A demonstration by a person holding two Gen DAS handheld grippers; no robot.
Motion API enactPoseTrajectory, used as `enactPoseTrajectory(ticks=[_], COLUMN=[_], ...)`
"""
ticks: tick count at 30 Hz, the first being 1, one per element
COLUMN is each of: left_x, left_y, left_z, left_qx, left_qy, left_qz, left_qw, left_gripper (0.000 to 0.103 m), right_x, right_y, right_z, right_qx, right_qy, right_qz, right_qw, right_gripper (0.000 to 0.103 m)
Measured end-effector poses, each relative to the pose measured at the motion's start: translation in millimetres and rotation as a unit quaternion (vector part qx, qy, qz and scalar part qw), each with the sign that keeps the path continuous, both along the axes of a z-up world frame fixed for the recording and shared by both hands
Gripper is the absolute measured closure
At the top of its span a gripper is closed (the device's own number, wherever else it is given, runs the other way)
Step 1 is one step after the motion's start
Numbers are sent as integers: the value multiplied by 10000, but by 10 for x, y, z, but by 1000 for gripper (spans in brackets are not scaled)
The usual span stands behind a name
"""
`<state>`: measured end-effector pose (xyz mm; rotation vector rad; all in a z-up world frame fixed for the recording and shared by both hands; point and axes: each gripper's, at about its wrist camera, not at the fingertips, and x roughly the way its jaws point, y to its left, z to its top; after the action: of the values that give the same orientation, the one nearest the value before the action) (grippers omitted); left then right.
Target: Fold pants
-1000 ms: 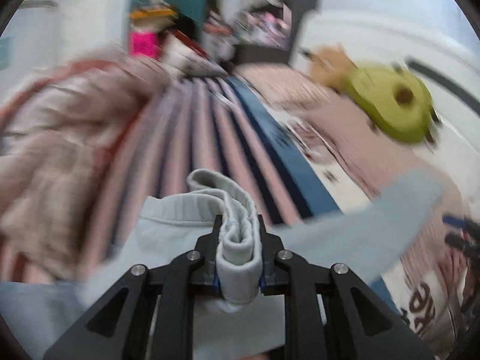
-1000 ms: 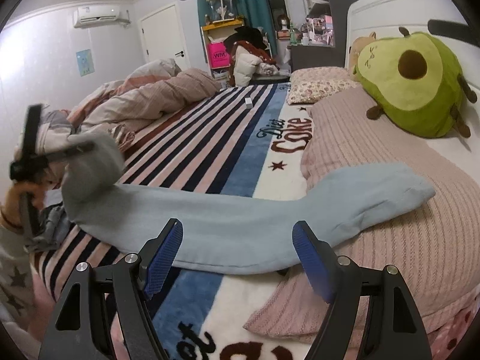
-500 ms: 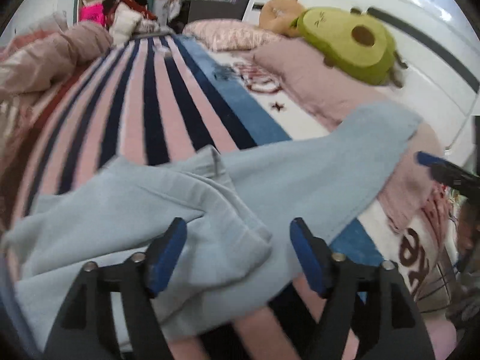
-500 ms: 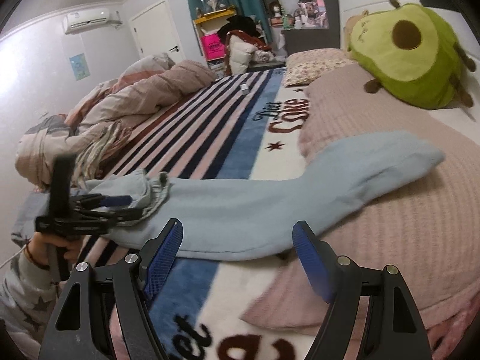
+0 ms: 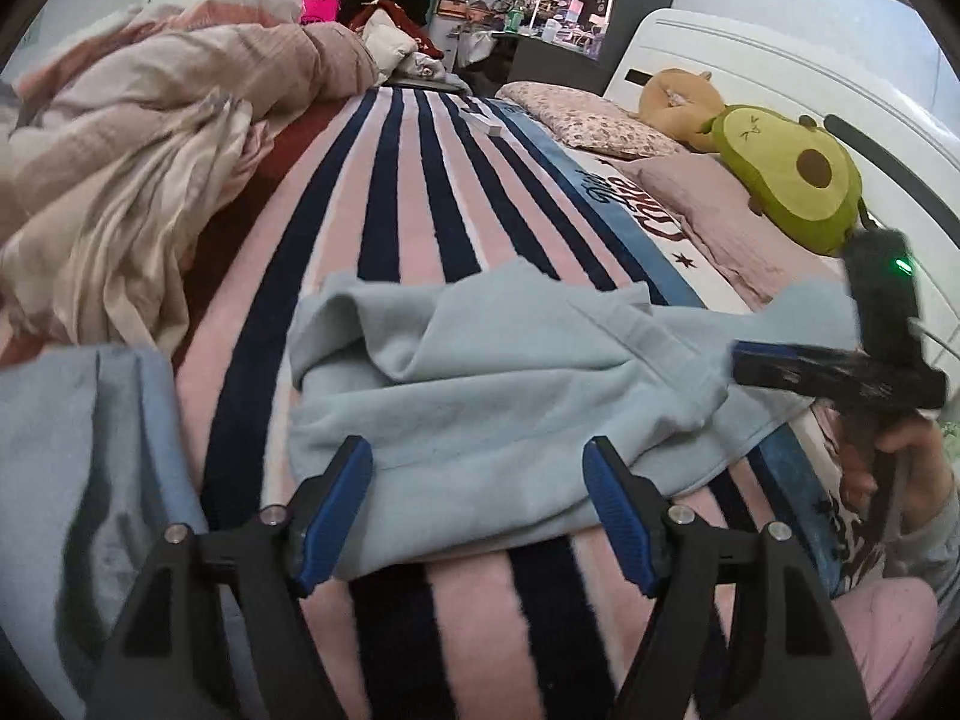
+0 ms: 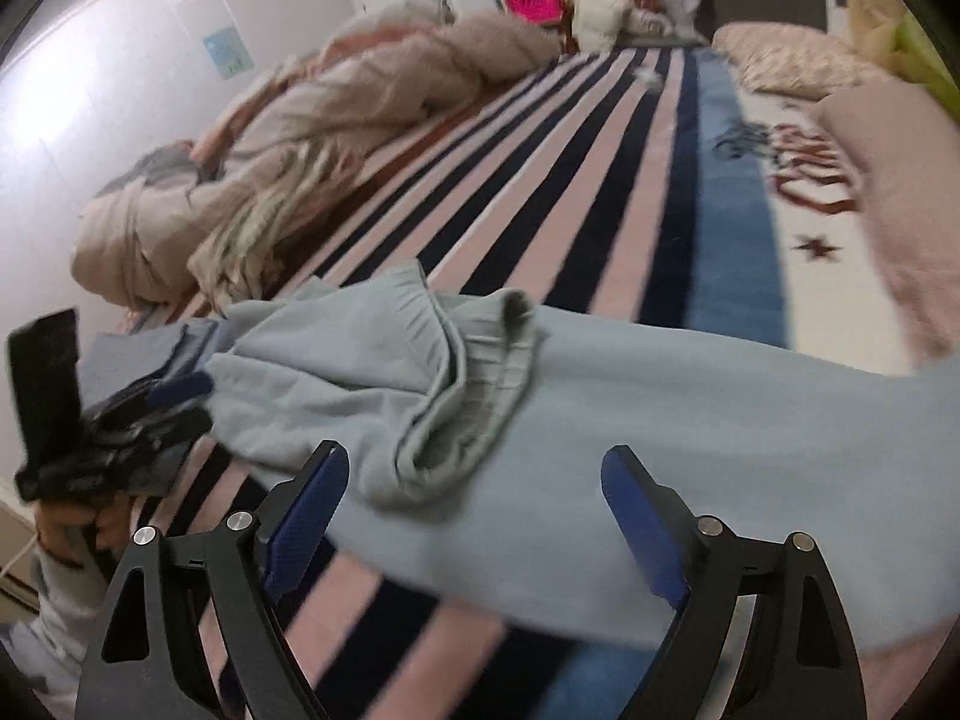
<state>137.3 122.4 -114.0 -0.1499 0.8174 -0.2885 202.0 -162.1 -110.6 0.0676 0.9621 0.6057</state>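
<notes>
Light blue sweatpants (image 5: 498, 396) lie crumpled on the striped blanket (image 5: 432, 222). In the right wrist view the pants (image 6: 630, 420) stretch right, with the bunched waistband (image 6: 474, 372) in the middle. My left gripper (image 5: 477, 504) is open and empty, just above the near edge of the pants. My right gripper (image 6: 474, 516) is open and empty, hovering over the pants below the waistband. It also shows in the left wrist view (image 5: 840, 369) at the right edge of the pants. The left gripper shows in the right wrist view (image 6: 150, 414) at the left end.
A heaped beige and pink duvet (image 5: 132, 138) lies along the left of the bed. An avocado plush (image 5: 792, 180), an orange plush (image 5: 678, 102) and pillows (image 5: 594, 120) sit at the headboard side. Another blue-grey cloth (image 5: 78, 468) lies at the near left.
My left gripper let go of the waistband, opened and drew back over the dropped pants. My right gripper moved left and closer, from the leg toward the waistband.
</notes>
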Motion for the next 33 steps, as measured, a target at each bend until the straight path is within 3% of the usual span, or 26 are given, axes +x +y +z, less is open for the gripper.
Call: enactPoseTrajectory(ticks=[3, 5, 6, 8, 11, 15, 17, 18, 20, 22, 24, 28, 33], left_x=[-56, -68, -80, -120, -161, -197, -177, -154, -106, -65, 42, 260, 342], left_y=[-15, -45, -50, -54, -54, -27, -18, -6, 0, 6, 15, -15, -11], left_z=[-69, -100, -118, -126, -55, 77, 133, 156, 228, 302, 381, 397, 184], left_qx=[107, 164, 160, 146, 40, -105, -142, -171, -181, -97, 43, 187, 174], left_qy=[-30, -22, -10, -30, -146, -296, -346, -352, -393, -458, -460, -378, -126], left_qz=[-187, -275, -328, -424, -494, -439, -374, -337, -304, -247, -144, -133, -99], left_qw=[9998, 9995, 9993, 9990, 9987, 9985, 9986, 9987, 9986, 9986, 9988, 9990, 9997], left_gripper=[37, 37, 37, 37, 37, 37, 37, 37, 37, 37, 37, 37, 37], right_x=[194, 259, 265, 230, 145, -100, -176, -191, -213, -249, -277, -126, 346], right_y=[258, 382, 403, 382, 174, -55, -196, -265, -294, -302, -314, -218, 75], right_z=[-175, -279, -302, -263, -117, 26, 8, -50, -140, -83, 91, 357, 144], right_qx=[-153, -194, -261, -344, -101, -521, -459, -427, -609, -733, -704, -419, -343], right_qy=[198, 328, 318, 84, 65, -260, -85, 127, 340, 159, -260, -737, -427], right_qz=[102, 154, 146, 28, -181, -555, -676, -682, -701, -791, -870, -671, -45], right_qw=[9996, 9992, 9990, 9994, 9998, 9968, 9966, 9967, 9951, 9940, 9934, 9941, 9985], right_gripper=[20, 47, 74, 94, 95, 95, 95, 92, 78, 57, 46, 43, 43])
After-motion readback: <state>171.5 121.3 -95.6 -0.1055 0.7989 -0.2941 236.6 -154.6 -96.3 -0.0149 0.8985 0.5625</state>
